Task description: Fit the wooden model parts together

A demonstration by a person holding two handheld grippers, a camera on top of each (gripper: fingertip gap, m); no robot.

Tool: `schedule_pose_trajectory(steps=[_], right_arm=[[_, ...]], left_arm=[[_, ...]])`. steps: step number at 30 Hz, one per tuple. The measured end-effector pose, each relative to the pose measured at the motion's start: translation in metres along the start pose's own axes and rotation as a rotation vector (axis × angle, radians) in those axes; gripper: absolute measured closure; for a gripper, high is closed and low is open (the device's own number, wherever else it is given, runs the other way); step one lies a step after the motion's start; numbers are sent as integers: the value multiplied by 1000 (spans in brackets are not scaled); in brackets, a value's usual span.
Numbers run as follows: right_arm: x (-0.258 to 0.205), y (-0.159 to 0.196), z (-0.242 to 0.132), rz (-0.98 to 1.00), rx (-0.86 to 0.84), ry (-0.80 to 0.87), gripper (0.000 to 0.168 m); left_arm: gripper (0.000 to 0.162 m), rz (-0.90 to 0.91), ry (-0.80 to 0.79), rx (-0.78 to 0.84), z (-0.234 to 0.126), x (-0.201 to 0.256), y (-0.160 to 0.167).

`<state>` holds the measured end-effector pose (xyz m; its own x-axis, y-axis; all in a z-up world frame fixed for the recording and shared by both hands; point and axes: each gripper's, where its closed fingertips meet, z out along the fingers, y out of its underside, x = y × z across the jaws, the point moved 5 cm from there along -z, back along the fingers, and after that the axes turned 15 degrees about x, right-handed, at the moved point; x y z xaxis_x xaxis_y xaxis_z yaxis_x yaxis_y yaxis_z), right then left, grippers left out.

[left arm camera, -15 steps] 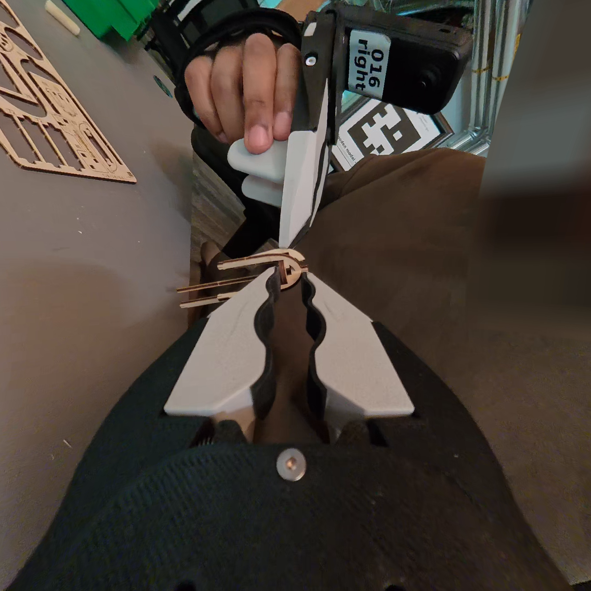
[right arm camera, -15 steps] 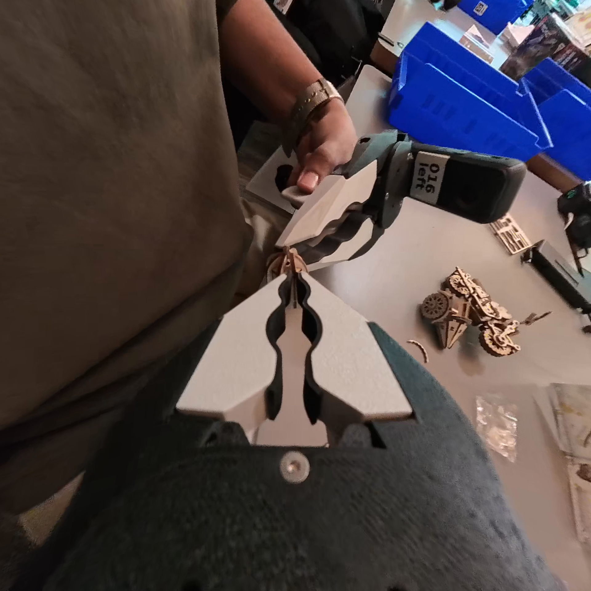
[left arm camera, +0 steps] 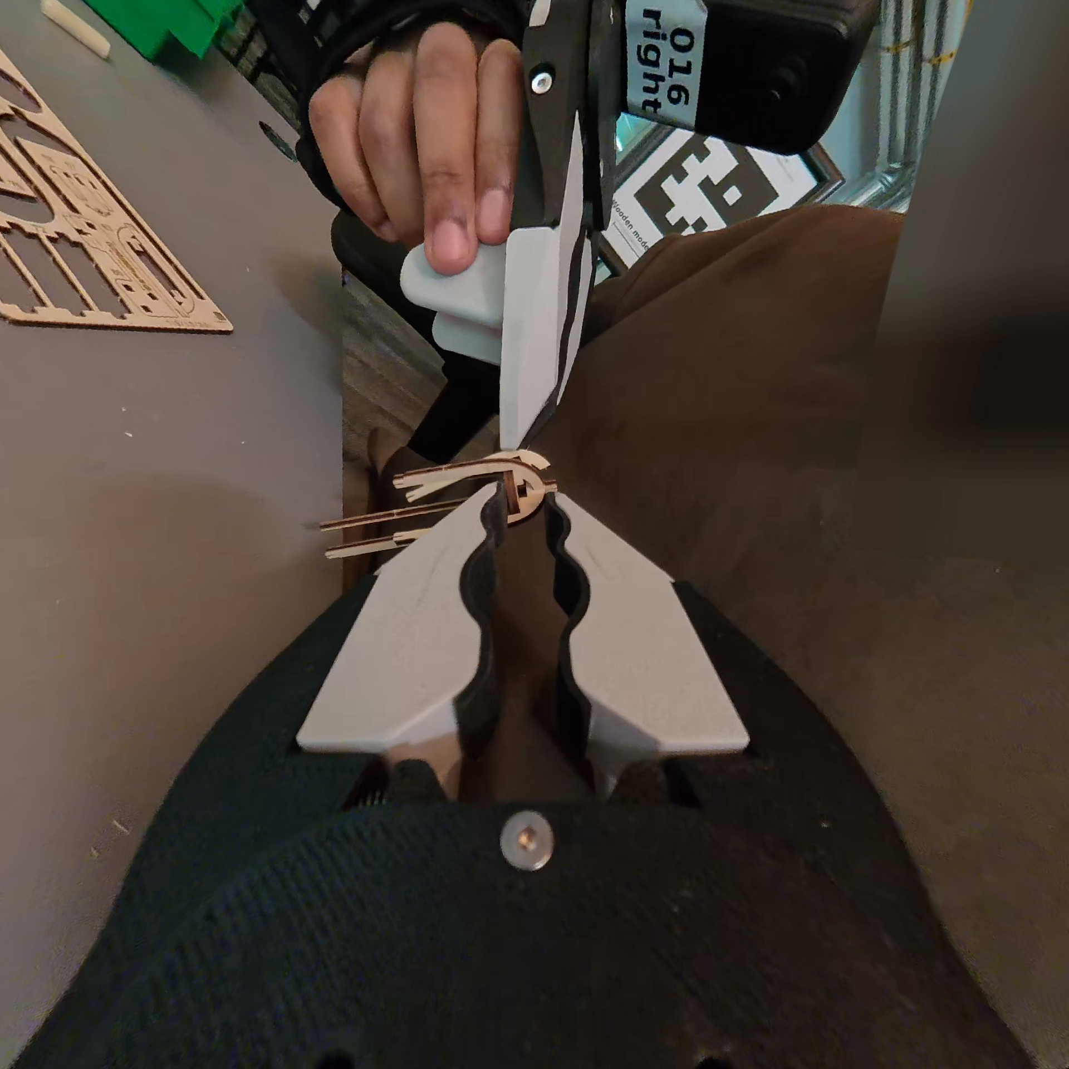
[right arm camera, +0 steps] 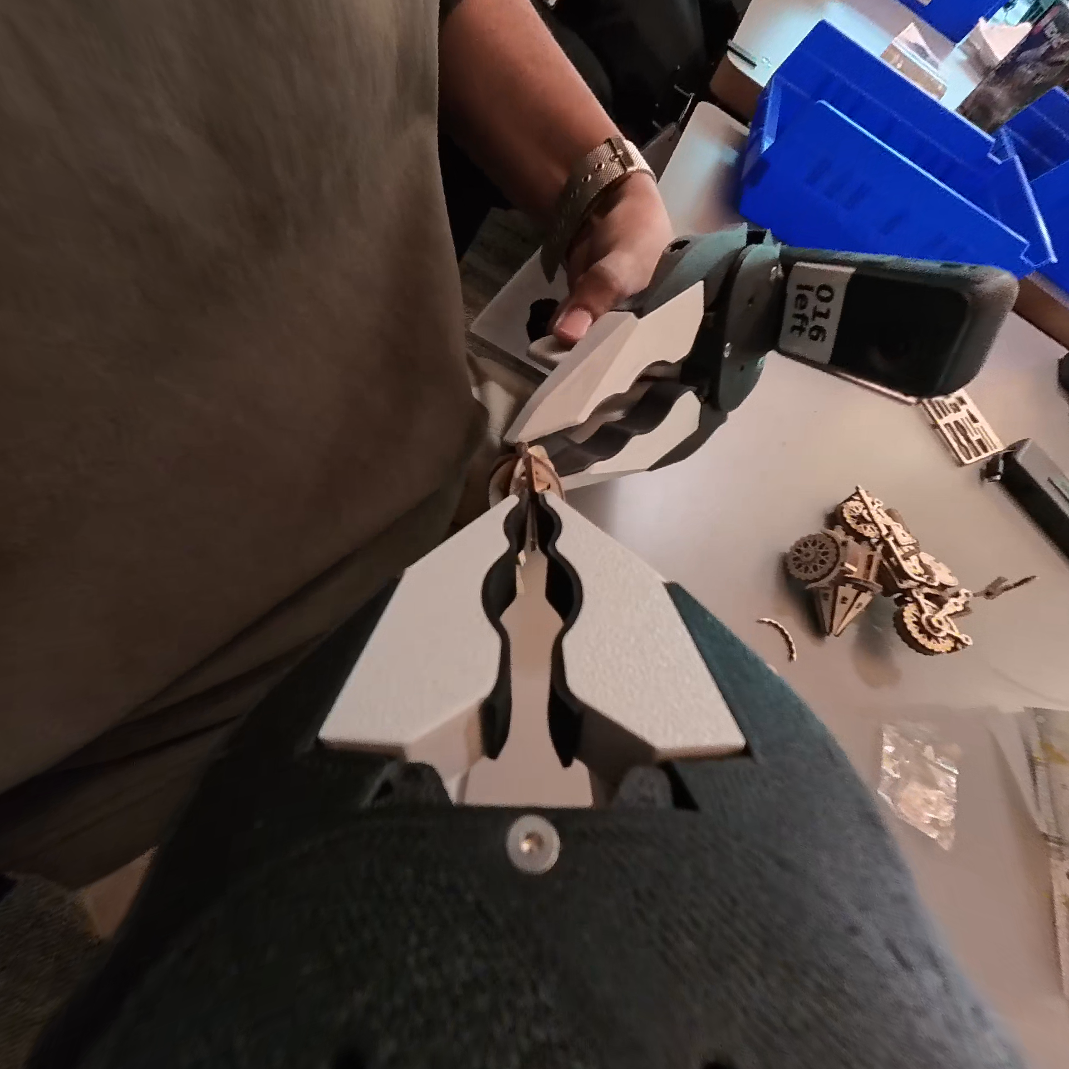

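My left gripper (left arm camera: 523, 497) is shut on a small wooden part with a round end and two long prongs (left arm camera: 382, 523) pointing left. My right gripper (left arm camera: 523, 448) comes down from above, shut on a thin curved wooden part (left arm camera: 463, 473) that touches the round end. In the right wrist view my right gripper (right arm camera: 527, 503) pinches the thin part edge-on. My left gripper (right arm camera: 538, 460) meets it from the upper right at the joined parts (right arm camera: 523, 471). Both are held in the air beside the table edge, close to the person's torso.
A wooden motorcycle model (right arm camera: 879, 578) stands on the grey table (right arm camera: 694, 549), with a small curved piece (right arm camera: 781, 633) and a plastic bag (right arm camera: 920, 775) nearby. Blue bins (right arm camera: 867, 173) stand behind it. A laser-cut wooden sheet (left arm camera: 87, 231) lies on the left. My two grippers' fingertips are within a few centimetres of each other.
Both grippers keep their hold on the parts. The right wrist view has shifted slightly. Nothing else has visibly changed.
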<state>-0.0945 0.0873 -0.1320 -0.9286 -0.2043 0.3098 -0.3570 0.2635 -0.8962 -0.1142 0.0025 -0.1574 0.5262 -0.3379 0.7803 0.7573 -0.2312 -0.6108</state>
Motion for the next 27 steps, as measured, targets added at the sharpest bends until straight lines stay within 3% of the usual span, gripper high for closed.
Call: schedule_pose_trajectory(steps=[12,14,18,24,27], right_arm=[[1,9,2,-32,-118,37,167],[5,10,1,4,-124,62,156],[14,10,-4,170,-27,87,143],[39,26,-15,583,82,153,143],[42,29,-14,685,136,142,147]], left_arm=[[150,2,-63,3,0,-8,0],[150,15,-71,9,-2,-8,-1],[150,85,-117,19,-4,-11,-4],[151,371,-245,52,-9,-12,-18],[151,529,-305,69,-10,-10,-24]])
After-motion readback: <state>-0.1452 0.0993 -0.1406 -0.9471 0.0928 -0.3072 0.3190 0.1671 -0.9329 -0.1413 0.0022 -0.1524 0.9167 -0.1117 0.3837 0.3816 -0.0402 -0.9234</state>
